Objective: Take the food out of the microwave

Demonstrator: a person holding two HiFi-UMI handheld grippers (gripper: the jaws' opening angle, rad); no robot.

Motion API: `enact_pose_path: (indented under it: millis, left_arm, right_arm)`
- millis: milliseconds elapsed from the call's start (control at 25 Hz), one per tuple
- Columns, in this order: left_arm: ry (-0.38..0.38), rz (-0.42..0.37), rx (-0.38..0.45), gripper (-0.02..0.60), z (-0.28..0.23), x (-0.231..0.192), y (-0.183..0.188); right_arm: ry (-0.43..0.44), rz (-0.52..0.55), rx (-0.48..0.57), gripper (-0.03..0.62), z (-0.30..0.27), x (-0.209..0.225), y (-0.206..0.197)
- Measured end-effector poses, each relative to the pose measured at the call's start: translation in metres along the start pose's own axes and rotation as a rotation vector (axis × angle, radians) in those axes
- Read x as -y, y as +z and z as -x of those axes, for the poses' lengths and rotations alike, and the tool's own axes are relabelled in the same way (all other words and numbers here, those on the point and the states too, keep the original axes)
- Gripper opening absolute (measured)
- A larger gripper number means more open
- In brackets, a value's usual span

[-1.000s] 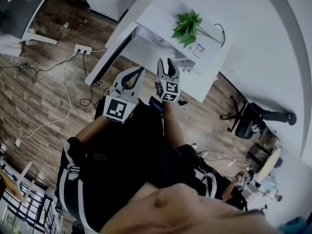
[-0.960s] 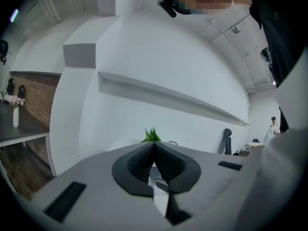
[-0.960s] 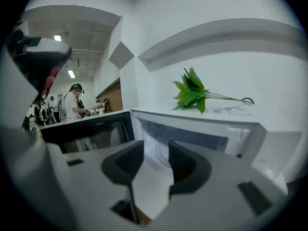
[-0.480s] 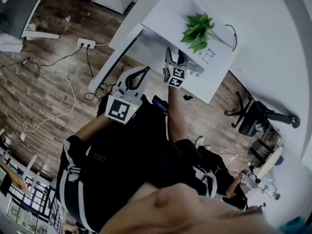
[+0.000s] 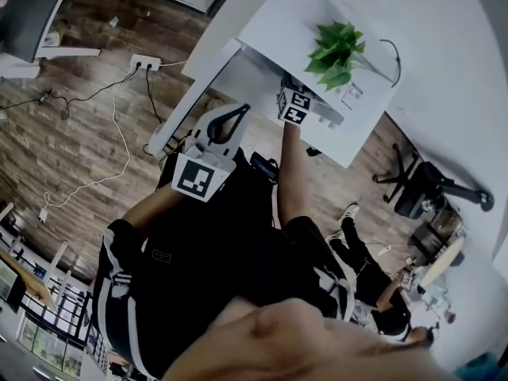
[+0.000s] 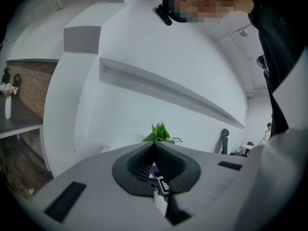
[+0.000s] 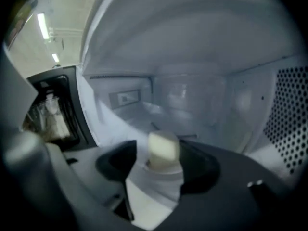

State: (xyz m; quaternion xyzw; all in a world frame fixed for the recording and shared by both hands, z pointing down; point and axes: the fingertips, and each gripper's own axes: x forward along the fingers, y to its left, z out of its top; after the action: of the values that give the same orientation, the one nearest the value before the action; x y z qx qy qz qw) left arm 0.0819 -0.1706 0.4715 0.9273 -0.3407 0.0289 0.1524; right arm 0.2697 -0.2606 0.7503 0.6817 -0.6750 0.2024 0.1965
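Note:
The white microwave (image 5: 270,30) stands with its dark door (image 5: 190,94) swung open. My right gripper (image 5: 294,101) reaches into the cavity. In the right gripper view a pale yellow block of food (image 7: 163,146) rests on a white dish (image 7: 161,179). It sits between the jaws of my right gripper (image 7: 163,153), which are opening, and the pads do not press on it. My left gripper (image 5: 238,113) hangs in front of the door edge. Seen in its own view, the left gripper (image 6: 154,147) is shut with nothing in it.
A green potted plant (image 5: 337,50) stands on top of the microwave, and it also shows past the left jaws (image 6: 160,133). The perforated cavity wall (image 7: 288,114) is close on the right. A power strip with cables (image 5: 143,62) lies on the wood floor, and an office chair (image 5: 421,185) stands at right.
My right gripper has moved up the picture and into the microwave opening, so its tips are now under the top edge. The left gripper has edged forward a little.

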Motion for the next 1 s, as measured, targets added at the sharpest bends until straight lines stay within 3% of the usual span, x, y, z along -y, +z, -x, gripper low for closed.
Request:
enact_pose_path:
  millis: [560, 1000]
  left_arm:
    - [-0.014, 0.005, -0.009, 0.031, -0.005, -0.01, -0.004]
    - [-0.024, 0.016, -0.015, 0.031, -0.007, -0.006, -0.006]
  right_arm:
    - [-0.029, 0.056, -0.032, 0.279, -0.025, 0.012, -0.004]
    - [0.014, 0.065, -0.05, 0.278, -0.018, -0.006, -0.009]
